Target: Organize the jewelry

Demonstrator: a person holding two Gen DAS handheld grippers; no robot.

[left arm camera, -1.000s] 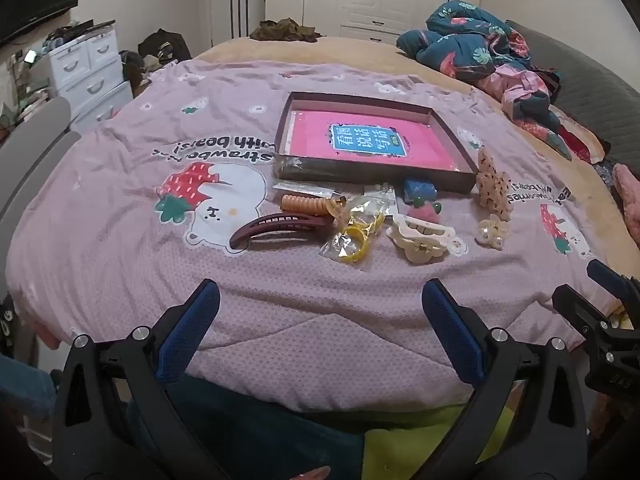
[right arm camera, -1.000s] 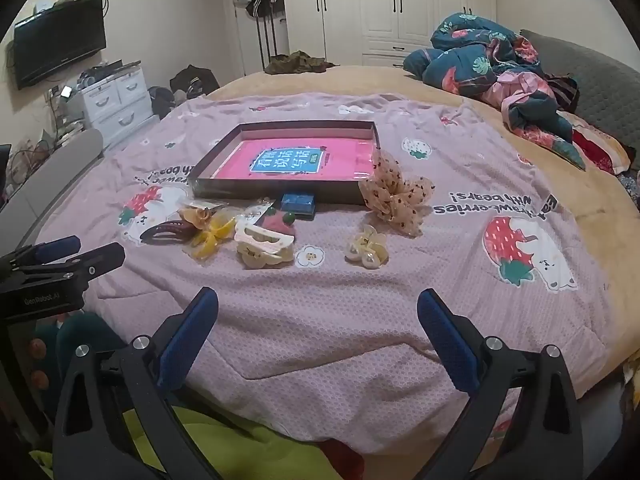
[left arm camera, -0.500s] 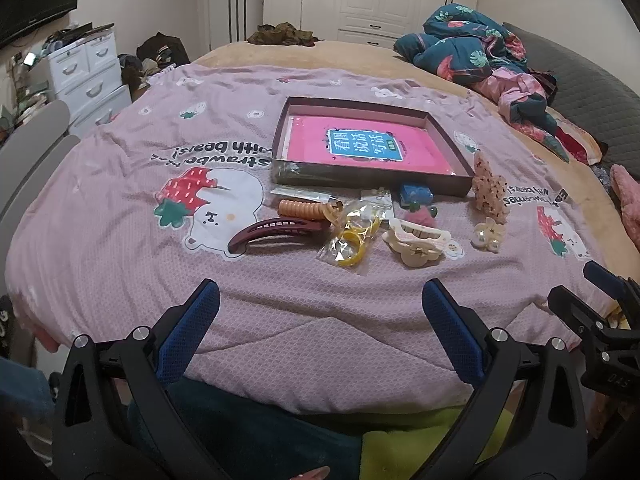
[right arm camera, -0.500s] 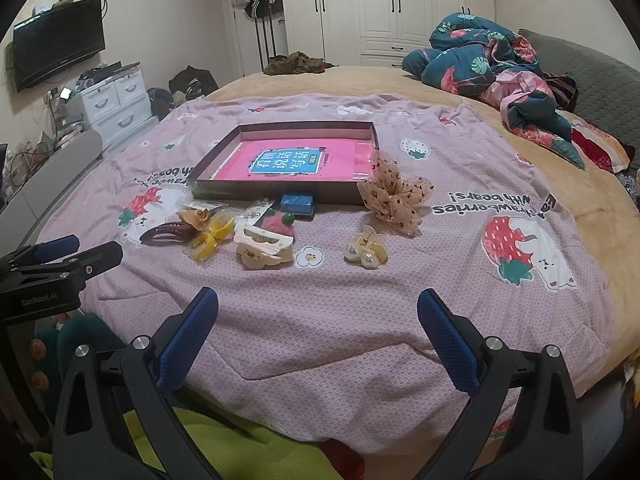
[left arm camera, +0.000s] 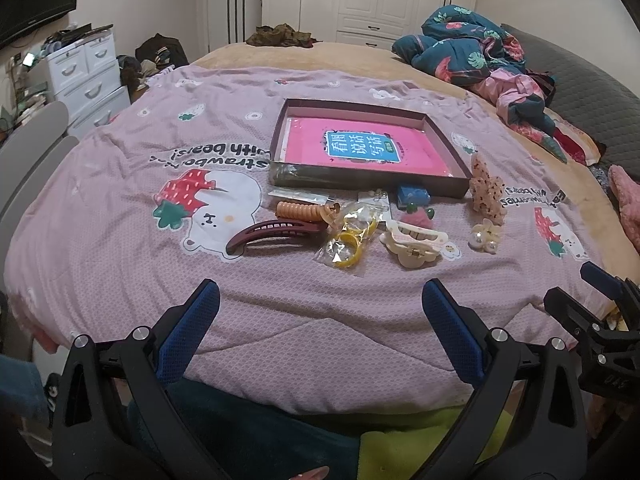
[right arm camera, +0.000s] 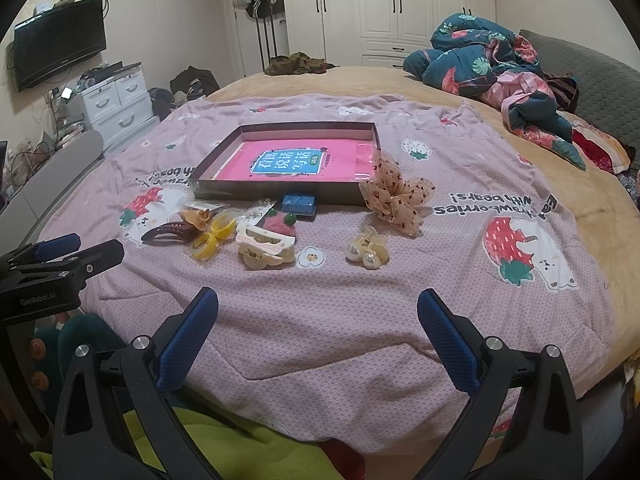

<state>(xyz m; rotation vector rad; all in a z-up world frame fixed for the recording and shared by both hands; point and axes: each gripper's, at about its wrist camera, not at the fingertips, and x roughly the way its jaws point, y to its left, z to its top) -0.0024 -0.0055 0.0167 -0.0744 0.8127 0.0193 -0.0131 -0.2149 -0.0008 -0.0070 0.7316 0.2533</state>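
A shallow brown box (left arm camera: 444, 145) (right arm camera: 224, 152) with a pink sheet inside lies on the pink bedspread. In front of it lie a maroon hair clip (left arm camera: 272, 233) (right arm camera: 168, 231), an orange coil tie (left arm camera: 298, 210), a bag of yellow rings (left arm camera: 350, 238) (right arm camera: 212, 236), a cream claw clip (left arm camera: 414, 242) (right arm camera: 264, 246), a blue box (left arm camera: 412, 193) (right arm camera: 299, 205), a pearl clip (left arm camera: 485, 236) (right arm camera: 366, 250) and a dotted bow (left arm camera: 486, 190) (right arm camera: 396, 196). My left gripper (left arm camera: 320, 312) and right gripper (right arm camera: 318, 312) are open and empty, near the bed's front edge.
A rumpled floral quilt (right arm camera: 496, 68) lies at the back right by a grey headboard (right arm camera: 604, 80). White drawers (right arm camera: 116, 100) and a grey chair back (right arm camera: 56, 176) stand at the left. Wardrobes (right arm camera: 384, 8) line the far wall.
Both grippers have drawn back and lifted slightly, so the items sit a little farther off. Nothing on the bed has moved.
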